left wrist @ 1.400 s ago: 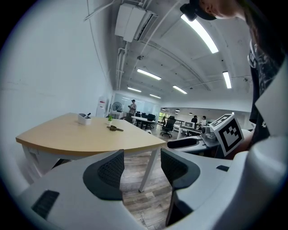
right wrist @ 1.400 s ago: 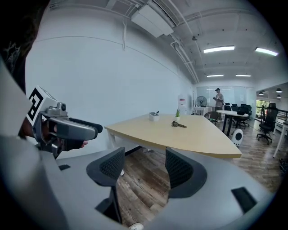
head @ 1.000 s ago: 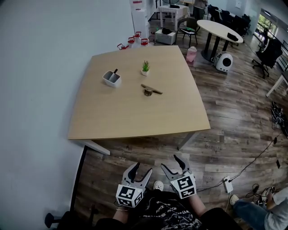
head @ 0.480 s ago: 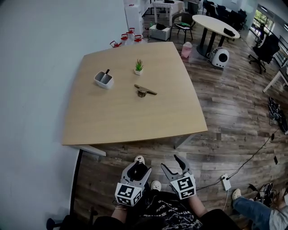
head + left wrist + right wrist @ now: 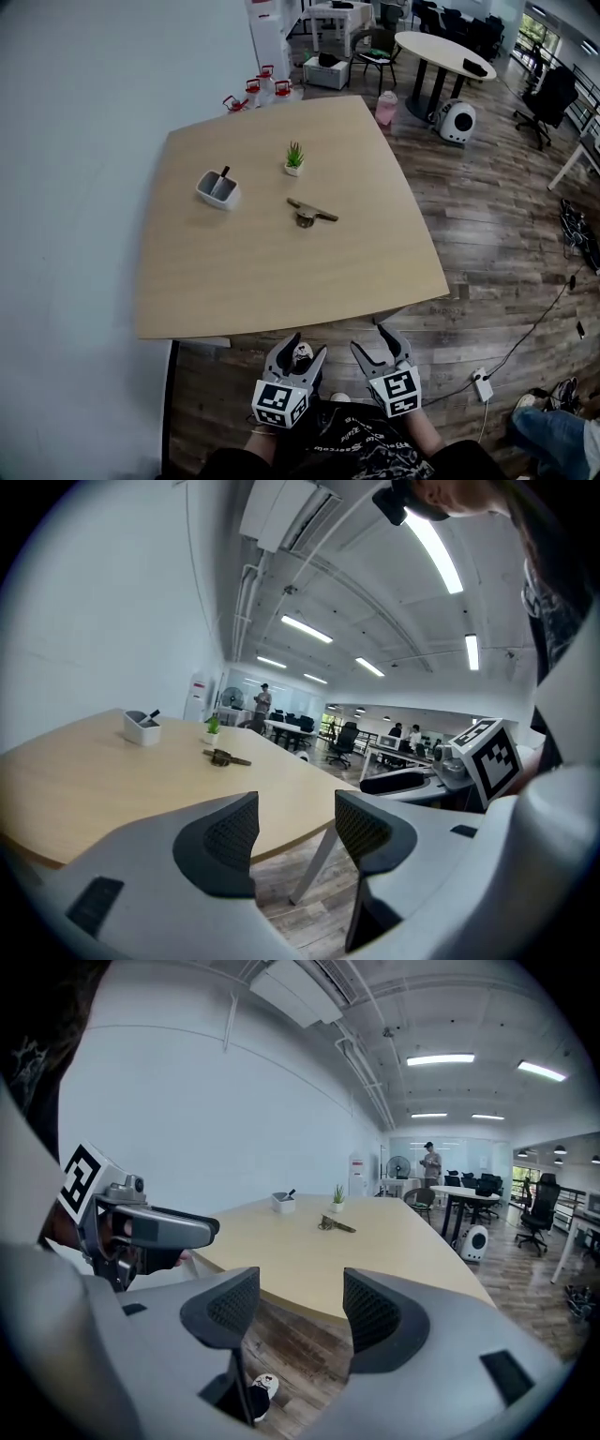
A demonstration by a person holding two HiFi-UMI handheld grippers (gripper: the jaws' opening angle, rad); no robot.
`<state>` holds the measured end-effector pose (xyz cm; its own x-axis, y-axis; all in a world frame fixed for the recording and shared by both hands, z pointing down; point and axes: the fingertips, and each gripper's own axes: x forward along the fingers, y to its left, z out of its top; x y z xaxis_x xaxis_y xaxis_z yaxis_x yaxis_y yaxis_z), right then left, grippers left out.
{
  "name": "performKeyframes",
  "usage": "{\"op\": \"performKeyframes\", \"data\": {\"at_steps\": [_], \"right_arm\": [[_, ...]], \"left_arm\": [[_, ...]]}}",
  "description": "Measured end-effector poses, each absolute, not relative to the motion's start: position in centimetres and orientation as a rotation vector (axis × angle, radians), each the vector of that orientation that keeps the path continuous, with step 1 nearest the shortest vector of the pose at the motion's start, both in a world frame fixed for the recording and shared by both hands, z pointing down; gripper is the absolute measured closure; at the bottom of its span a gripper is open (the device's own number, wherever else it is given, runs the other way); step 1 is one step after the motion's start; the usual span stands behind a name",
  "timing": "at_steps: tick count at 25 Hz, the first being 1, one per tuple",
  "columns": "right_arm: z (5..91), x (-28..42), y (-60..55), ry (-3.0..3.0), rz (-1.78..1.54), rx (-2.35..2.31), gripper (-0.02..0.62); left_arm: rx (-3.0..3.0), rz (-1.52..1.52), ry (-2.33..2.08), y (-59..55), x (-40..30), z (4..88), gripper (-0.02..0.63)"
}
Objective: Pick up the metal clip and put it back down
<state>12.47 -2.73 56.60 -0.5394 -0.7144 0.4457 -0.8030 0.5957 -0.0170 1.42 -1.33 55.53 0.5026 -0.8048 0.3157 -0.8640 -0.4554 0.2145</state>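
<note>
The metal clip (image 5: 310,213) lies near the middle of the wooden table (image 5: 244,281), a dark brassy piece with a long handle; it also shows small as the clip (image 5: 225,757) in the left gripper view and the clip (image 5: 336,1225) in the right gripper view. My left gripper (image 5: 300,353) and right gripper (image 5: 382,344) hang side by side below the table's near edge, over the floor, far from the clip. Both stand open with nothing between the jaws. In their own views the left gripper (image 5: 295,832) and right gripper (image 5: 300,1312) point toward the table.
A white pen holder (image 5: 218,188) and a small potted plant (image 5: 294,157) stand behind the clip. A wall runs along the table's left. Round table (image 5: 442,52), office chairs (image 5: 551,94) and a white robot unit (image 5: 457,121) stand at the back right; cables (image 5: 539,323) cross the floor.
The head view has moved closer to the table, whose near edge now sits just above the grippers. The left gripper's jaws show spread again; both grippers stay low and empty.
</note>
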Motion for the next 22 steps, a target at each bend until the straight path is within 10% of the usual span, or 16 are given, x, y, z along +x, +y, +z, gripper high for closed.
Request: {"op": "performKeyframes", "data": {"at_steps": [22], "right_arm": [[55.1, 3.0, -16.2, -2.385, 0.281, 1.352, 0.311]], "left_arm": [[2.517, 0.266, -1.324, -15.7, -8.2, 54.9, 0.359]]}}
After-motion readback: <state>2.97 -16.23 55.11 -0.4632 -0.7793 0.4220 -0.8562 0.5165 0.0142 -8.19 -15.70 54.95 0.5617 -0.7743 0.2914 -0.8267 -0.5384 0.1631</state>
